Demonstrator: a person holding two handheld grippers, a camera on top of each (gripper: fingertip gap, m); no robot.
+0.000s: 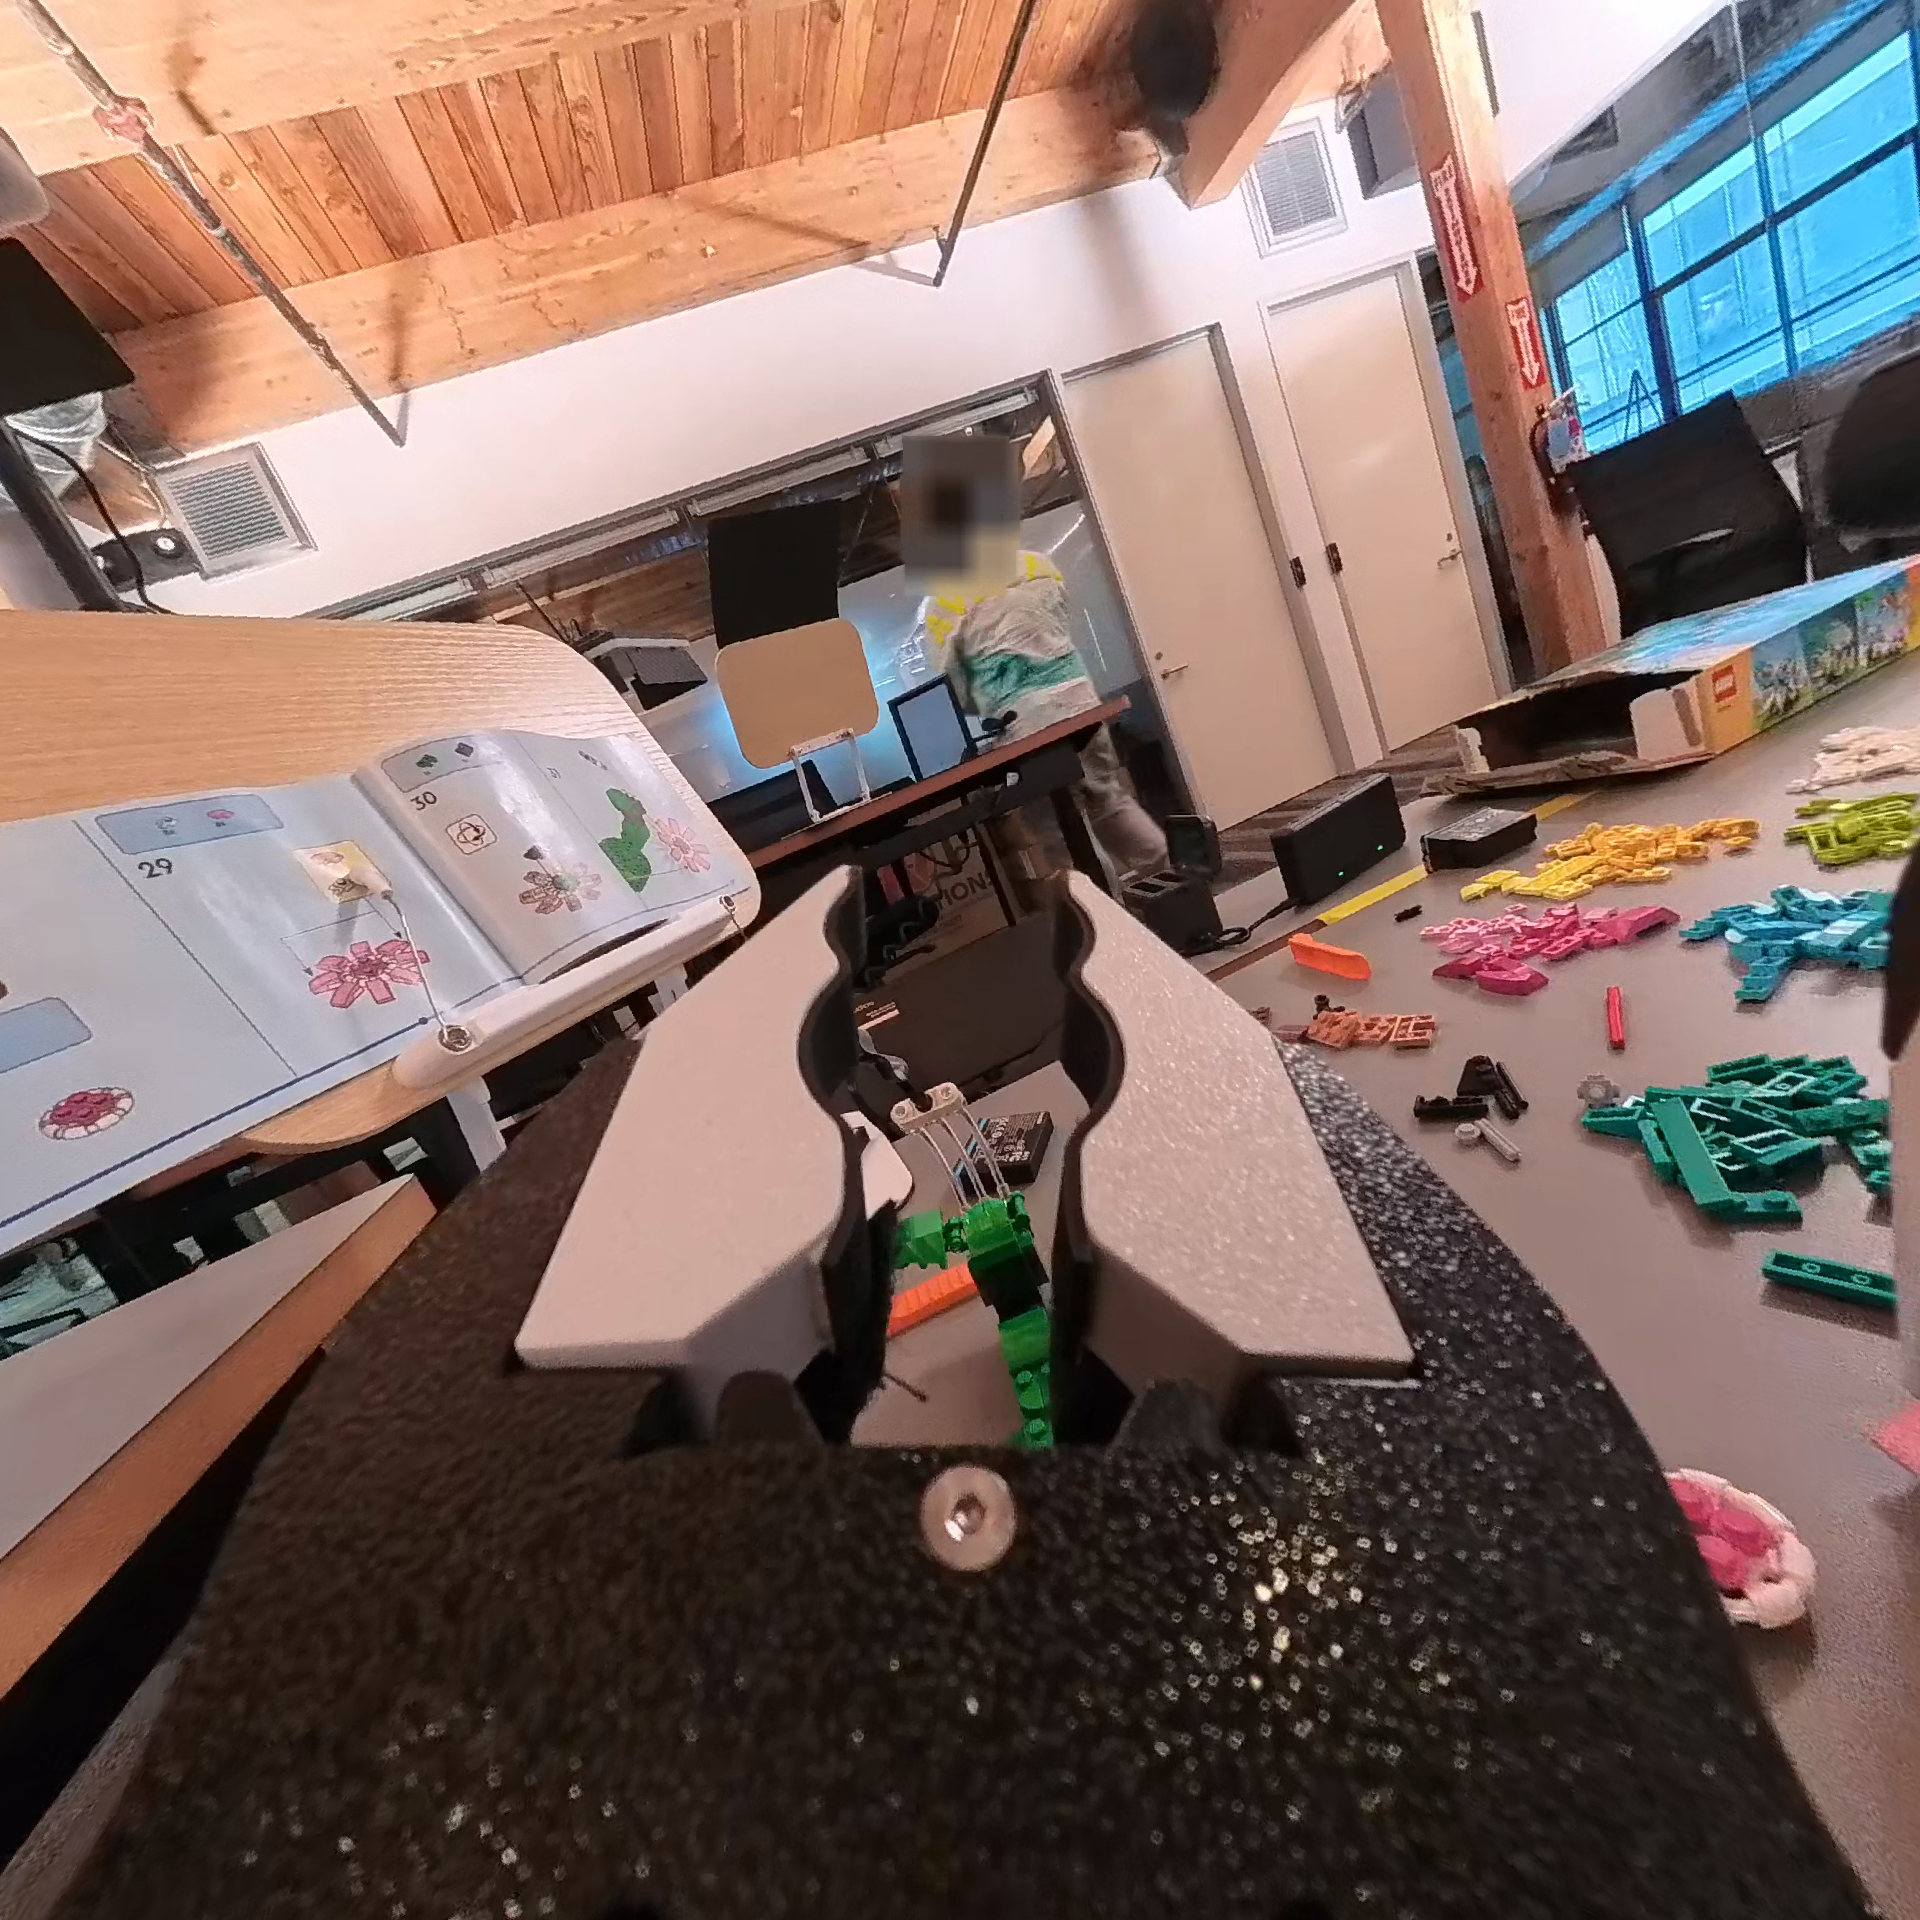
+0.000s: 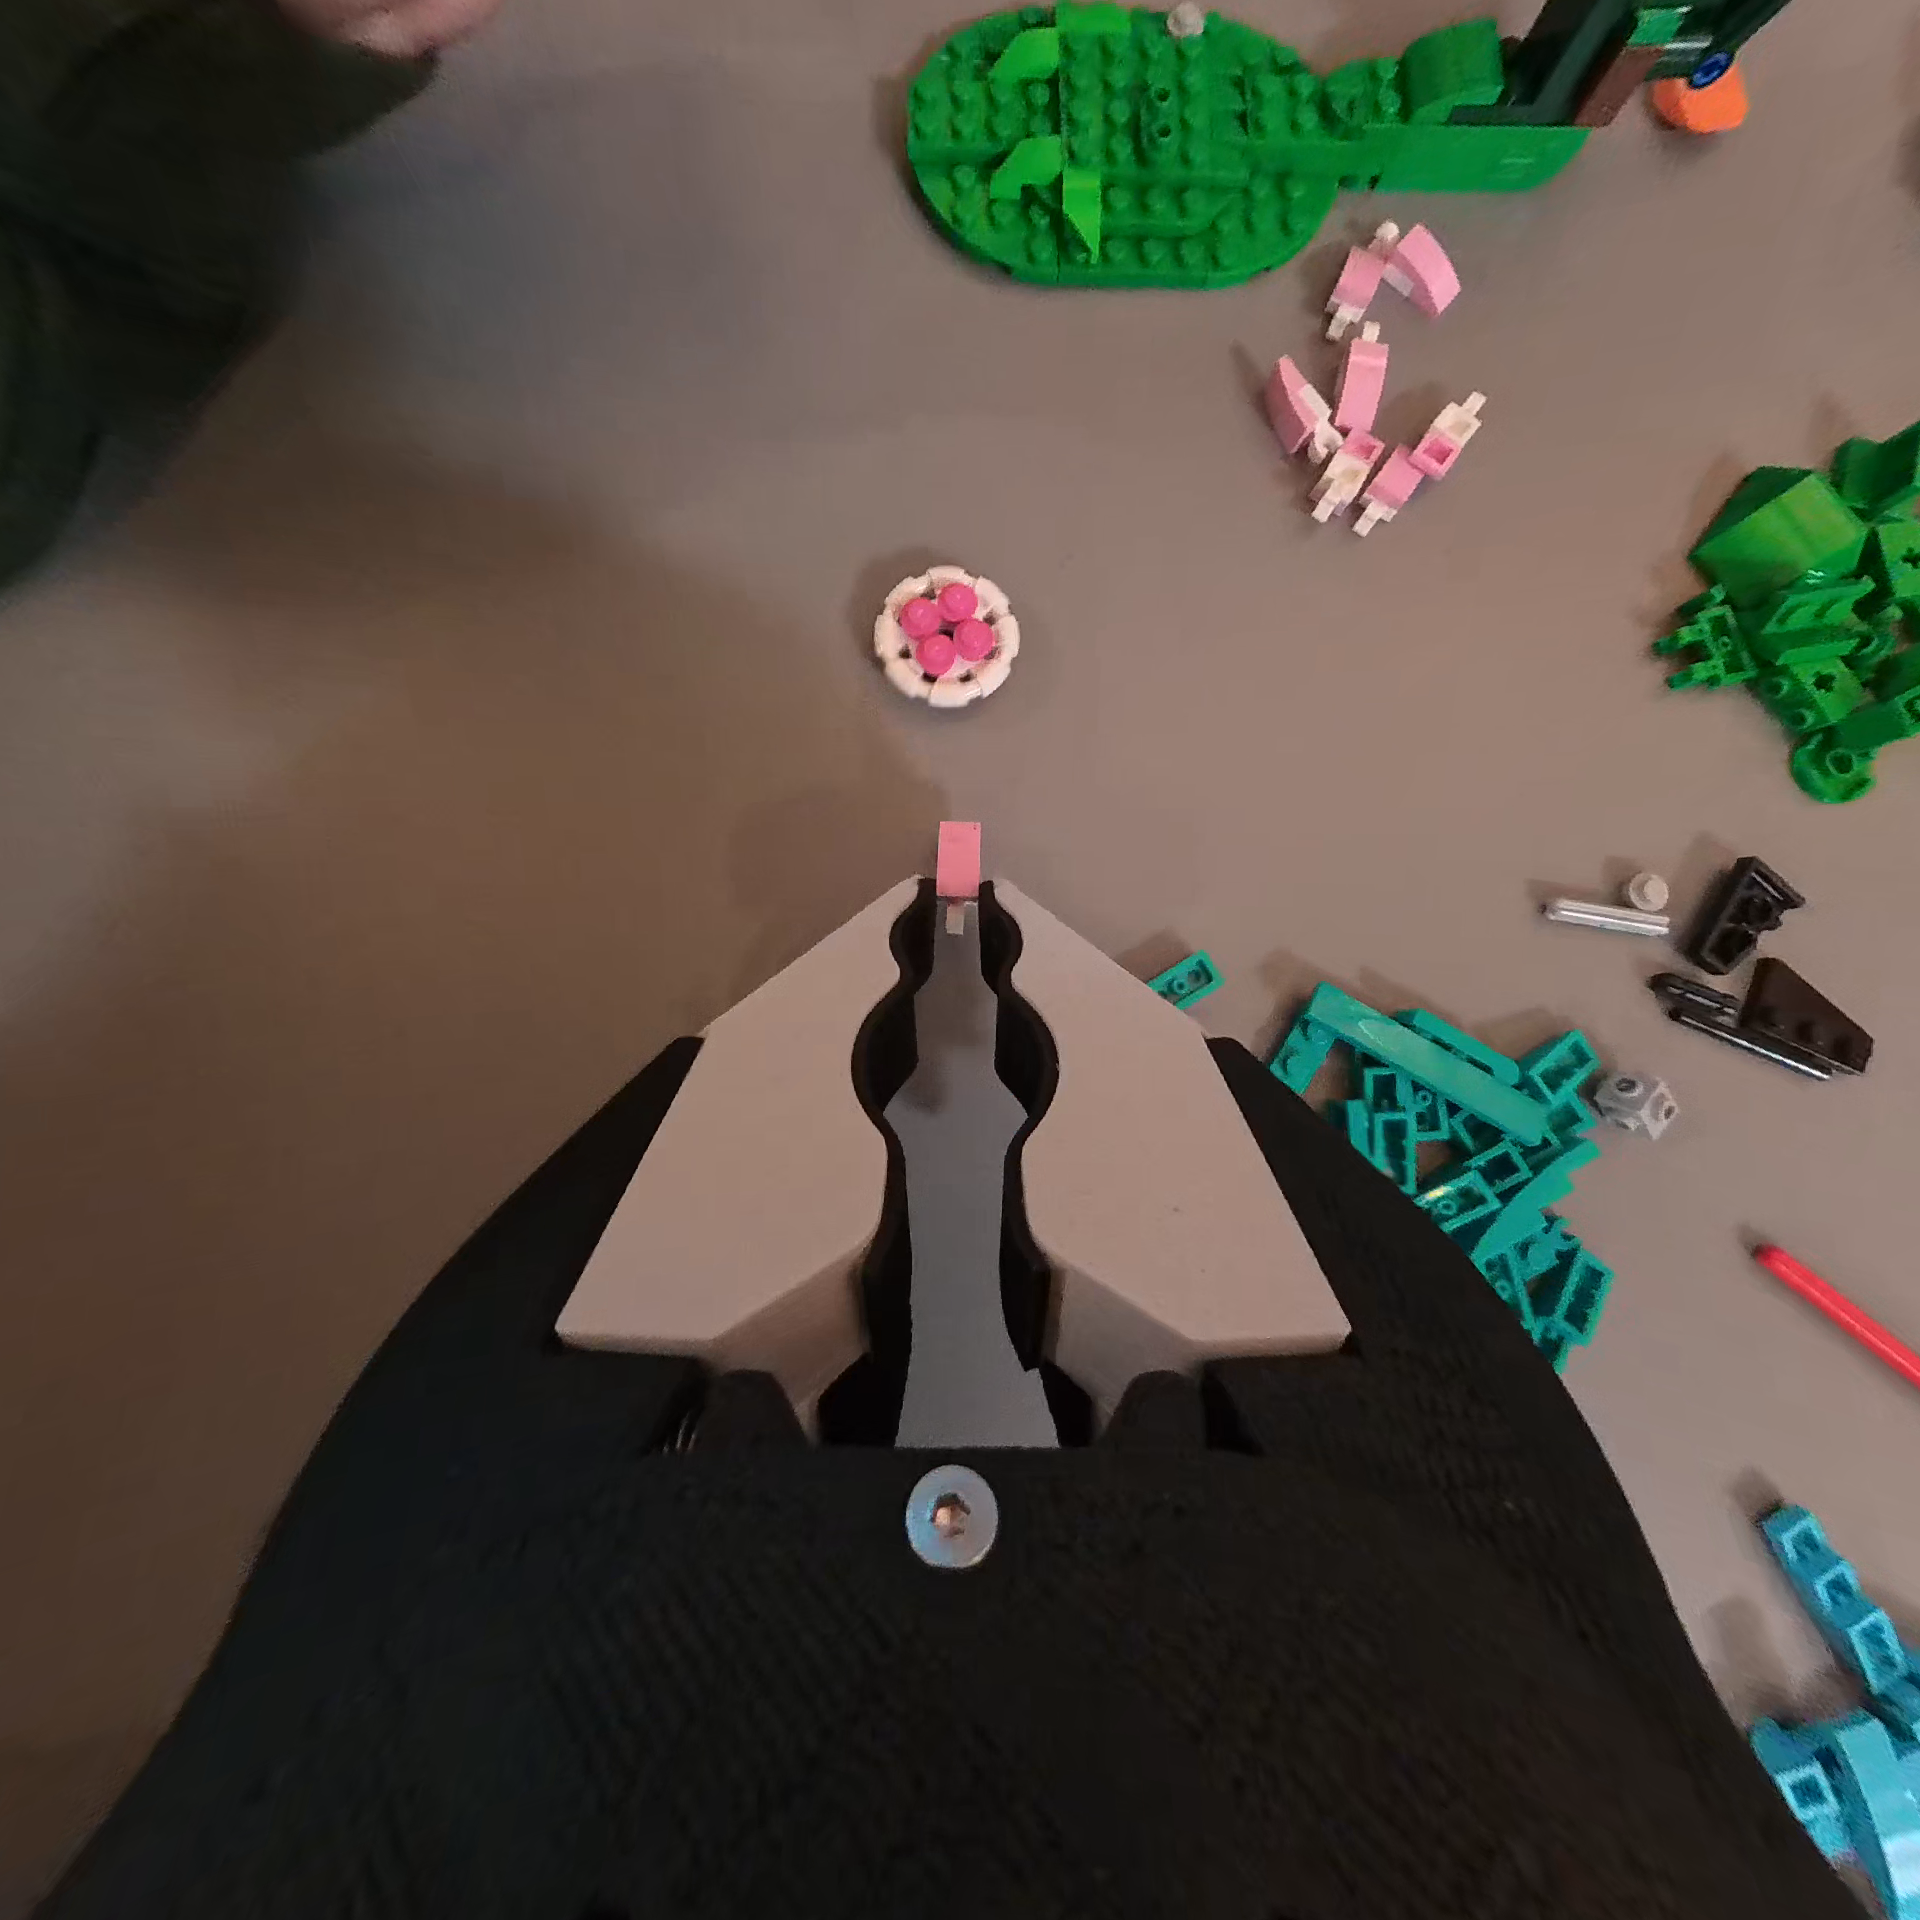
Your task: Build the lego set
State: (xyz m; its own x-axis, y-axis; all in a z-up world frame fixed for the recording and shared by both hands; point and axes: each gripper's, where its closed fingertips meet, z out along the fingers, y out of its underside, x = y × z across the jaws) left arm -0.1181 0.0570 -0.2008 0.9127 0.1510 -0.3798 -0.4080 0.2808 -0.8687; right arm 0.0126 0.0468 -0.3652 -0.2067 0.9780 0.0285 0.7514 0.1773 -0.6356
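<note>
Fingers of the right gripper (image 2: 958, 891) pointed down at the grey bench (image 2: 520, 831), pinching a small pink petal piece (image 2: 958, 856) at their tips, just short of the white-rimmed flower centre (image 2: 947, 635) with its pink studs, which lay on the bench straight ahead. Beyond that flower centre sat the green leaf base (image 2: 1122, 156), with loose pink petals (image 2: 1366, 400) to the right of it. The left gripper (image 1: 961, 914) was tilted upward toward the room, its fingers spread with nothing between the tips, a green stem build (image 1: 1003, 1278) showing below the gap and the open instruction booklet (image 1: 343, 894) off to their left.
</note>
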